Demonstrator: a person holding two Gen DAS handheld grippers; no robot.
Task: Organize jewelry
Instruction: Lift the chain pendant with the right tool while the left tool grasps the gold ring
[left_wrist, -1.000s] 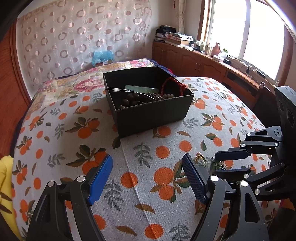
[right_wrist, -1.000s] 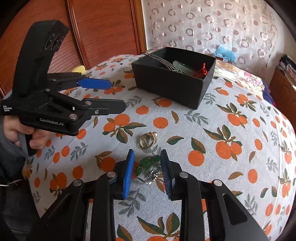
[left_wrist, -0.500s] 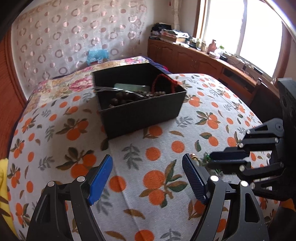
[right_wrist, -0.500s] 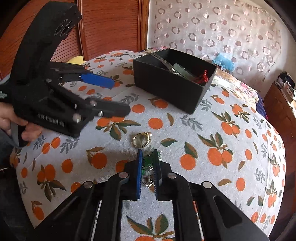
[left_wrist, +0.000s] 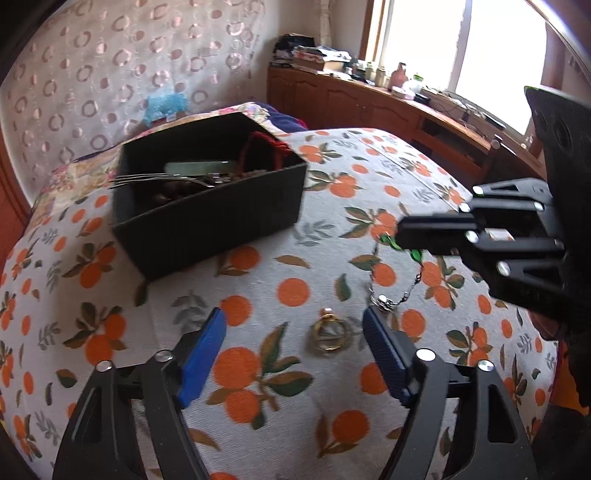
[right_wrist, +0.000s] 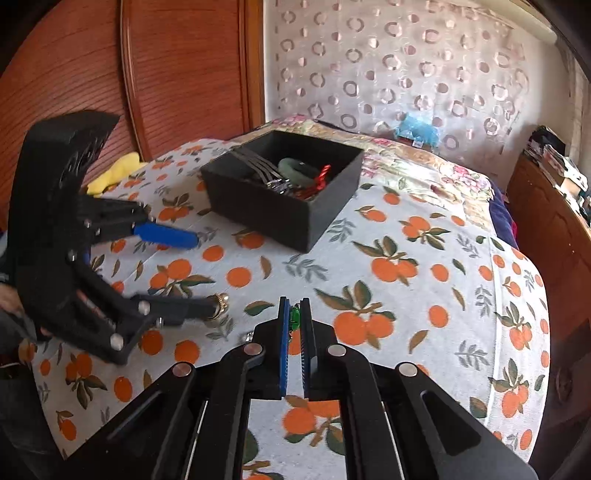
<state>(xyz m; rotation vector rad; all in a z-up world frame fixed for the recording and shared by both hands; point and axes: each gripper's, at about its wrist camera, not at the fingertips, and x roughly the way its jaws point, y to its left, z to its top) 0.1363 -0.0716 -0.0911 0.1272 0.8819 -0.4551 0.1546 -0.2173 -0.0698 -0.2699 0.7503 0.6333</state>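
A black open box (left_wrist: 207, 206) holding beads, a red cord and a green bangle stands on the orange-print cloth; it also shows in the right wrist view (right_wrist: 284, 199). My right gripper (right_wrist: 294, 315) is shut on a green-beaded chain necklace (left_wrist: 402, 266), lifted so the chain hangs down to the cloth. A gold ring (left_wrist: 328, 334) lies on the cloth between the pads of my open left gripper (left_wrist: 295, 332); it also shows in the right wrist view (right_wrist: 218, 304) at the left gripper's fingertip.
The cloth (right_wrist: 424, 295) covers a bed with a floral quilt (right_wrist: 424, 162) behind the box. A wooden headboard (right_wrist: 177, 74) stands at the left, a wooden cabinet (left_wrist: 369, 107) with clutter at the right under a window. A yellow item (right_wrist: 114, 175) lies near the headboard.
My right gripper closed on the green necklace and lifted it off the cloth. My left gripper moved right and forward so the gold ring now lies between its open fingers.
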